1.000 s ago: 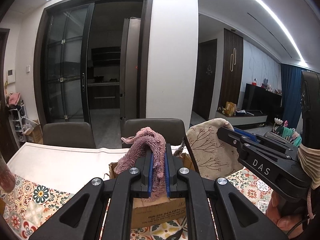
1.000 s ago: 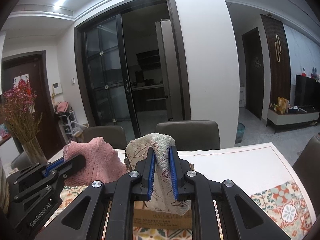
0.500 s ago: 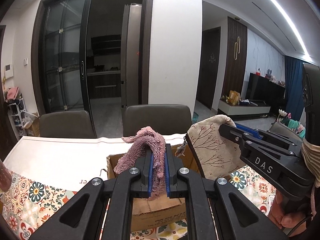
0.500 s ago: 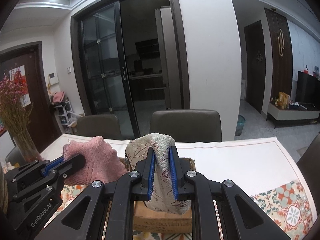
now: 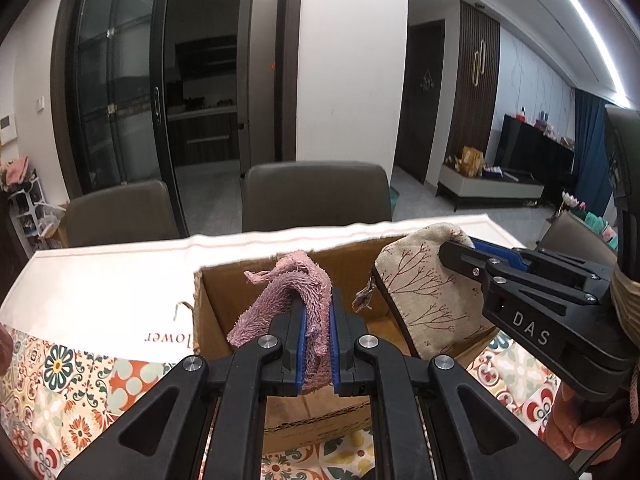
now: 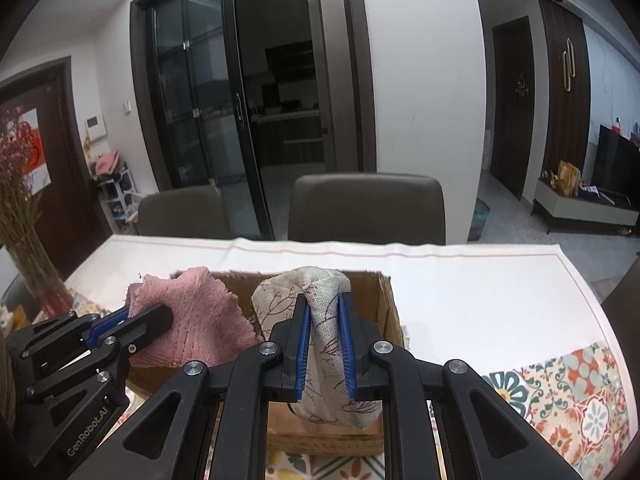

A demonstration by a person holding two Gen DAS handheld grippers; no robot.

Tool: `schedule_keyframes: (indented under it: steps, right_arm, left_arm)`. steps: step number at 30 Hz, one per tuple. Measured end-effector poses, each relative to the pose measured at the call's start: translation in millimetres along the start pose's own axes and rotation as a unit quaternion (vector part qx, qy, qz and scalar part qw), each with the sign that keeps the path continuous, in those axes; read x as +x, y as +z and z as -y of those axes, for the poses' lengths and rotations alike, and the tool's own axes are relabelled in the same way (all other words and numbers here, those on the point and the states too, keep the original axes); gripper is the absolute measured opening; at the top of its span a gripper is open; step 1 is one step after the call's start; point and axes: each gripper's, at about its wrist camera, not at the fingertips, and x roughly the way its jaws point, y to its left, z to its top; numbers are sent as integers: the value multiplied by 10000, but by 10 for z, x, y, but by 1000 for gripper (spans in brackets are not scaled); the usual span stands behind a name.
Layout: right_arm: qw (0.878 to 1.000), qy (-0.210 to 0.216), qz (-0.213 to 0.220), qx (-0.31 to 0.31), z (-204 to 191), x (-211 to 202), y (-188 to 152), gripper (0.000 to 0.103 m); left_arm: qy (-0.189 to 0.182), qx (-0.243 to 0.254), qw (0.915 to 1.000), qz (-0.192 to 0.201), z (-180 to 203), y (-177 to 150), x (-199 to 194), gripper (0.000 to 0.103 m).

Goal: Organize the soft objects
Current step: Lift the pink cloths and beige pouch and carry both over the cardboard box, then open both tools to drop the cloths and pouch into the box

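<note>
My left gripper [image 5: 316, 300] is shut on a pink fluffy cloth [image 5: 292, 292], which hangs over the open cardboard box [image 5: 208, 304]. From the right wrist view, that cloth [image 6: 188, 320] and the left gripper [image 6: 150, 314] show at the left. A beige pouch printed with branches [image 6: 320, 316] is pinched in my right gripper [image 6: 323, 300], above the same box [image 6: 384, 312]. In the left wrist view the pouch [image 5: 424, 288] and the right gripper [image 5: 460, 246] hover over the box's right side. A hand [image 5: 576, 424] grips the right tool.
The box stands on a table with a white cloth [image 6: 480, 280] and a patterned floral mat [image 6: 568, 392]. Two dark chairs [image 6: 366, 208] stand behind the table. A vase of dried pink flowers [image 6: 24, 216] is at the far left.
Both grippers have moved forward and down toward the box with their cloths still held. The box's inside now shows beneath them.
</note>
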Motion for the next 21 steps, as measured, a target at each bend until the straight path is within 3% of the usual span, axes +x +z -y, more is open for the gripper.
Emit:
schedule_keyframes:
  steps: [12,17,19,21]
  right_arm:
    - [9985,-95,-533,-115,22,319,-214,17]
    - [9974,-76,-706,-127,34,376,-261,23]
    - [9968,-40,-794,-93,49,399,-281,33]
    - [9967,-24,-814,-50,57,395,-284,33]
  left_arm:
    - [-70,-20,9988,-478,-4,-129,267,12]
    - [-133,-47,9986,-506,-18,-161,263,31]
    - [-80,-16,9989,-466,-4,-158,232,32]
    - [-66,-1,9990,-432,-1,-148,193,32]
